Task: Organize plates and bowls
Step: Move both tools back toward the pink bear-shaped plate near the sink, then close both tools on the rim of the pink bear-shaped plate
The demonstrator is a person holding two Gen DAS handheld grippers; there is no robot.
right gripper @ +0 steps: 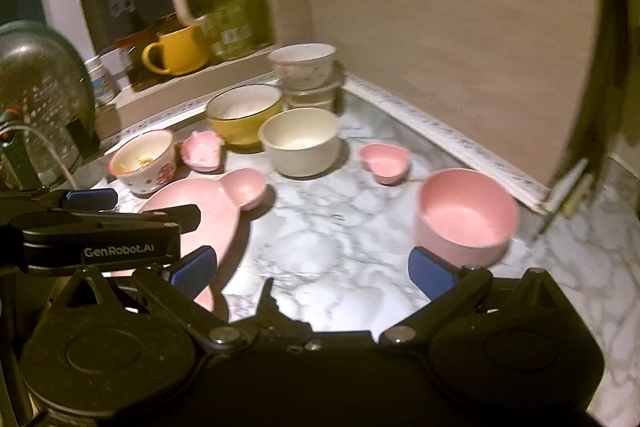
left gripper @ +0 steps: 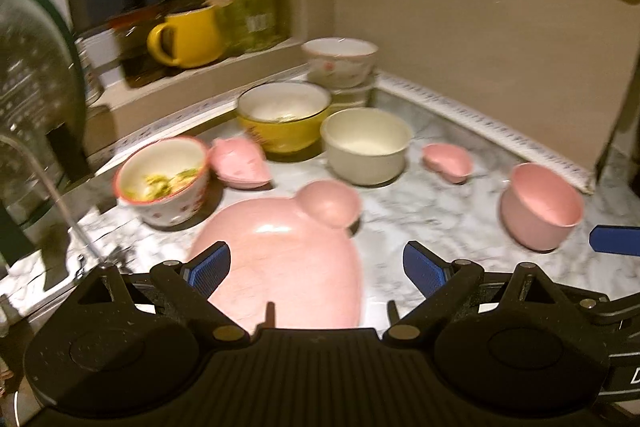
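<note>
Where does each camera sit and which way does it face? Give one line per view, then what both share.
Left wrist: rides the left gripper, angled down at the marble counter; its open fingers straddle the pink bear-shaped plate.
Right wrist: rides the right gripper, angled down; open fingers over bare counter, the left gripper intruding at left, the pink bowl ahead right.
Shared: plate, pink bowl, white bowl, yellow bowl, yellow mug.

The surface looks like polished grey-veined marble, shiny under the light. The pink plate and pink bowl seem glazed ceramic (smooth, softly glossy). The yellow mug gleams too; the green-lidded jar looks like clear glass.
</note>
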